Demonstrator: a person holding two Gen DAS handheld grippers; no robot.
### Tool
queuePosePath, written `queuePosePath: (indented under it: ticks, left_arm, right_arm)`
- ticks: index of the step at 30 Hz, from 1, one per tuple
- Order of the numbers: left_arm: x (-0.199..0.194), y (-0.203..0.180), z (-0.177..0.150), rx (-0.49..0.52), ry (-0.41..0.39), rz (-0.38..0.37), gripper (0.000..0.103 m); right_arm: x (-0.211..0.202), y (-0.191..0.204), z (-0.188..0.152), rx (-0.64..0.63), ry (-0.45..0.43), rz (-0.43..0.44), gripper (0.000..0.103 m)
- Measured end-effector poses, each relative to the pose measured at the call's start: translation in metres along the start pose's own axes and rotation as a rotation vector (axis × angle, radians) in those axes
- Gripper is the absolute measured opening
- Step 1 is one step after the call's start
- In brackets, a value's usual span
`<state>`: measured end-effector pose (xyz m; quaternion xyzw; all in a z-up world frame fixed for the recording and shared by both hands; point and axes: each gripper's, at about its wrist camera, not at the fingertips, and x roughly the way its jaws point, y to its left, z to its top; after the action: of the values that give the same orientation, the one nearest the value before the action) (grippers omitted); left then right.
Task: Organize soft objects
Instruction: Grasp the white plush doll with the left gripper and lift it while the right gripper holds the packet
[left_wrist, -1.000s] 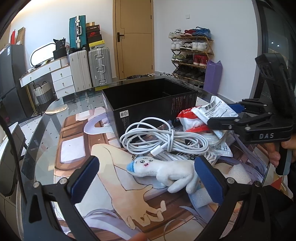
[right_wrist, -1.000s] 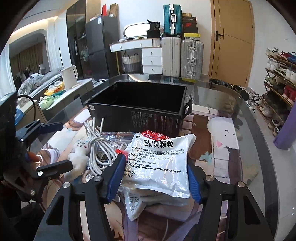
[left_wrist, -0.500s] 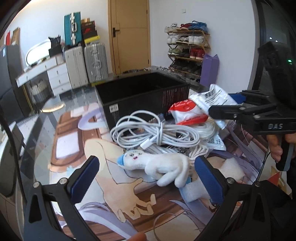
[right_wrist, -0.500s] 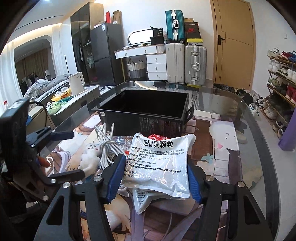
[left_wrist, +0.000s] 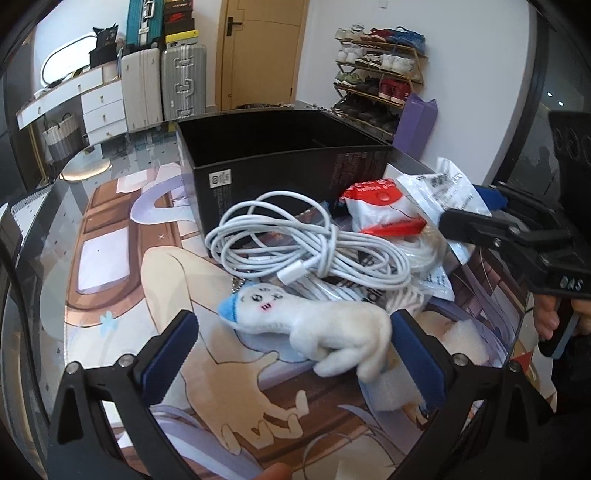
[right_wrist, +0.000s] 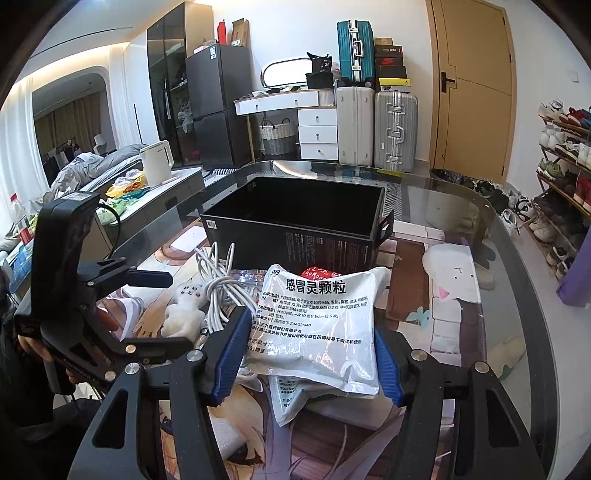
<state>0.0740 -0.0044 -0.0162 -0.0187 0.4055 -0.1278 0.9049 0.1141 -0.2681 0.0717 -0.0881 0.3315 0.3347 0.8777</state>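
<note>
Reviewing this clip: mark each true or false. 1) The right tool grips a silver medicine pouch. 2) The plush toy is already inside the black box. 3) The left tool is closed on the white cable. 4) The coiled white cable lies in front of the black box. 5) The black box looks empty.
1) True: the right tool has its pads against both sides of the silver medicine pouch.
2) False: the plush toy lies on the table, outside the black box.
3) False: the left tool is open, its jaws either side of the plush toy.
4) True: the white cable is piled against the box's near wall.
5) True: nothing shows in the part of its interior that is visible.
</note>
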Motion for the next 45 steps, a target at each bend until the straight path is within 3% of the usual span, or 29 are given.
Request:
queuePosePath:
  ticks: [6, 8, 10, 13, 37, 45]
  left_arm:
    - [0.005, 0.008, 0.001, -0.051, 0.022, -0.011, 0.103]
    - [0.005, 0.008, 0.000, -0.051, 0.022, -0.017, 0.101]
    - [0.004, 0.006, -0.001, -0.036, 0.016, -0.040, 0.091]
    - [0.003, 0.005, 0.000, -0.028, 0.007, -0.032, 0.090]
    - [-0.018, -0.001, -0.004, -0.012, -0.035, -0.017, 0.090]
    - [-0.038, -0.003, -0.001, -0.010, -0.091, -0.024, 0.090]
  right_arm:
    - [-0.001, 0.001, 0.000, -0.003, -0.001, 0.004, 0.063]
    - [-0.001, 0.001, 0.000, -0.004, 0.001, 0.005, 0.063]
    - [-0.001, 0.001, 0.000, -0.007, 0.002, 0.006, 0.063]
    - [-0.003, 0.002, 0.001, -0.009, 0.000, 0.008, 0.063]
    - [-0.005, 0.002, 0.003, -0.008, -0.002, 0.015, 0.063]
    - [-0.008, 0.001, 0.004, -0.004, -0.021, 0.012, 0.063]
